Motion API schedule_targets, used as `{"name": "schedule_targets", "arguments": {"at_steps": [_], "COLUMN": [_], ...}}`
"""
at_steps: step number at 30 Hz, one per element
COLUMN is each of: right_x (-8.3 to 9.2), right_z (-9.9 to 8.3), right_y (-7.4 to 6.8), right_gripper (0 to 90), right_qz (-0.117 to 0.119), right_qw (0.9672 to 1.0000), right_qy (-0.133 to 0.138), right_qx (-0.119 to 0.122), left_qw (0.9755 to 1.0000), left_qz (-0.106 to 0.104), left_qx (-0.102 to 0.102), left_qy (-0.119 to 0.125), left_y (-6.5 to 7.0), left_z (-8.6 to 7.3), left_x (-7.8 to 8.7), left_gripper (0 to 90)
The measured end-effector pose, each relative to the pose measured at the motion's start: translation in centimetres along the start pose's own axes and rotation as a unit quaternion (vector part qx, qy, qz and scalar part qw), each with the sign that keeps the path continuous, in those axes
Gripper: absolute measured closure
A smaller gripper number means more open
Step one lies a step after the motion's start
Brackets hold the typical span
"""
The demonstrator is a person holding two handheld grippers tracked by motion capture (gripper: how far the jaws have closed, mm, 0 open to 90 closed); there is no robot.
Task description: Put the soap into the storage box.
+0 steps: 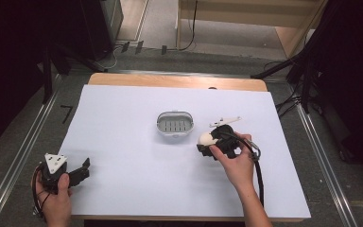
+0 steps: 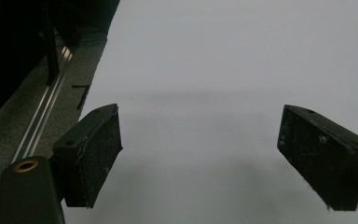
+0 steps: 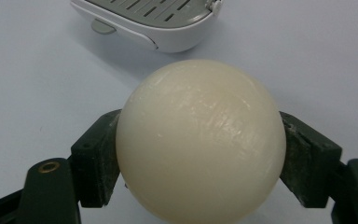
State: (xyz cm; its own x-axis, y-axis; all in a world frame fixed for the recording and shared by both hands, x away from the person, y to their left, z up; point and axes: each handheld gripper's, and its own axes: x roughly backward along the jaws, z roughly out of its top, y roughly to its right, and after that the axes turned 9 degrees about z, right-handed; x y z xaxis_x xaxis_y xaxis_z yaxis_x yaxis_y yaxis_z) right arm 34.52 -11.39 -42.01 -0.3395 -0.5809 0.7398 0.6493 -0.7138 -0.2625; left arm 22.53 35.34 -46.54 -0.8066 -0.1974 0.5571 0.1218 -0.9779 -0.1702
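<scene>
1. We've got the cream soap ball (image 3: 200,140) clamped between the right gripper (image 1: 208,144) jaws, both pads pressed to its sides.
2. It hangs over the white sheet (image 1: 123,156), just beside the grey slotted soap dish (image 1: 175,124) at mid-table.
3. Our left gripper (image 2: 200,154) rests near the sheet's corner, jaws wide, nothing between them.

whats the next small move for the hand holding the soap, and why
Probably carry the cream soap a little forward over the grey slotted dish and lower it: the right hand-held gripper is shut on it, and the dish lies just ahead, with nothing in it.
</scene>
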Motion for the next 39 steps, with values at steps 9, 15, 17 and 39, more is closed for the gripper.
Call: {"name": "schedule_targets", "arguments": {"at_steps": [9,15,17,39], "right_x": [-0.5,-0.7,-0.8,-1.8], "right_z": [1.2,2.0,2.2,4.7], "right_y": [-0.4,-0.7,-0.8,-1.3], "right_gripper": [24.6,24.6,24.6,24.6], "right_qz": [0.004,0.008,0.009,0.016], "right_qw": [1.0,0.9999,0.9999,0.9998], "right_qy": [0.0,0.001,0.0,0.002], "right_qx": [0.002,0.007,0.009,0.014], "left_qw": [1.0,1.0,1.0,1.0], "left_qz": [0.0,0.001,0.0,0.002], "left_qx": [0.0,0.0,0.0,-0.001], "left_qy": [0.0,0.0,0.0,-0.002], "left_y": [0.0,0.0,0.0,0.1], "left_z": [0.0,0.0,0.0,0.0], "left_x": [0.0,0.0,0.0,0.0], "left_gripper": [14.4,14.4,14.4,14.4]}}
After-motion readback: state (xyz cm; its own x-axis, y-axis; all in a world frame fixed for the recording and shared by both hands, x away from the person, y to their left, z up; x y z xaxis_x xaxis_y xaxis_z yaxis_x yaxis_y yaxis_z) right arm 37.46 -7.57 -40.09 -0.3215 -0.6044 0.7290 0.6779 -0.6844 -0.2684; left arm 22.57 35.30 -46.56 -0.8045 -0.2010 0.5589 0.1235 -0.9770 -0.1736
